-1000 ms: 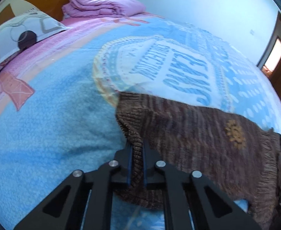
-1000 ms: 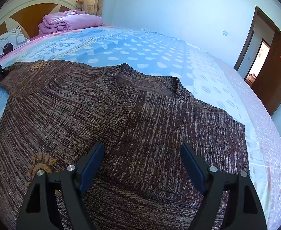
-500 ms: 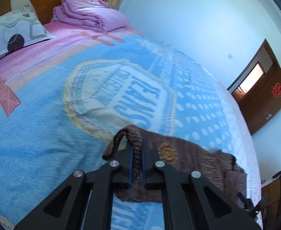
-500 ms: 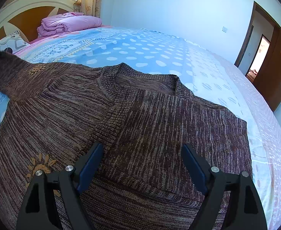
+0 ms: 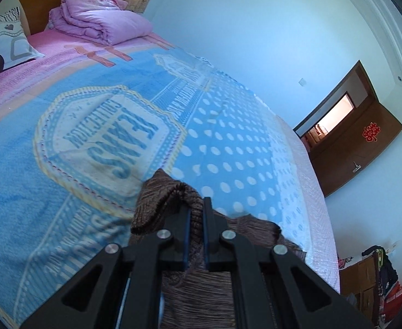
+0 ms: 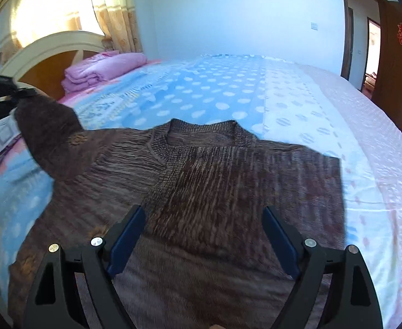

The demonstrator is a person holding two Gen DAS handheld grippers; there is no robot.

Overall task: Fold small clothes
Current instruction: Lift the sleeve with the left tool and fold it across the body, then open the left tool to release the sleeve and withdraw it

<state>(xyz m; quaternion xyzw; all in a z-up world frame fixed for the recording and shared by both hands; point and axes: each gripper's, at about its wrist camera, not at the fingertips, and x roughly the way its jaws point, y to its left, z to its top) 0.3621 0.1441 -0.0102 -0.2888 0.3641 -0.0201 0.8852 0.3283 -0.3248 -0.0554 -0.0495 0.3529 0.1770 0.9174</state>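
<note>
1. Brown knit sweater (image 6: 228,192) lies face-up on the bed (image 6: 351,126), body flat, V-neck toward the far side.
2. Its left sleeve (image 6: 47,134) is off the bedspread, cuff hanging from the left claw (image 5: 195,230), which is pinched tight on the knit.
3. Right claw (image 6: 203,235) is spread wide above the chest, holding nothing.
4. Progress: early. The right side looks already folded in; sleeve fold-in, left side and final fold remain.

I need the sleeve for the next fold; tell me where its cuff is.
The cuff is pinched in the shut left gripper, lifted above the blue bedspread; in the right wrist view it is far left, near the headboard.
</note>
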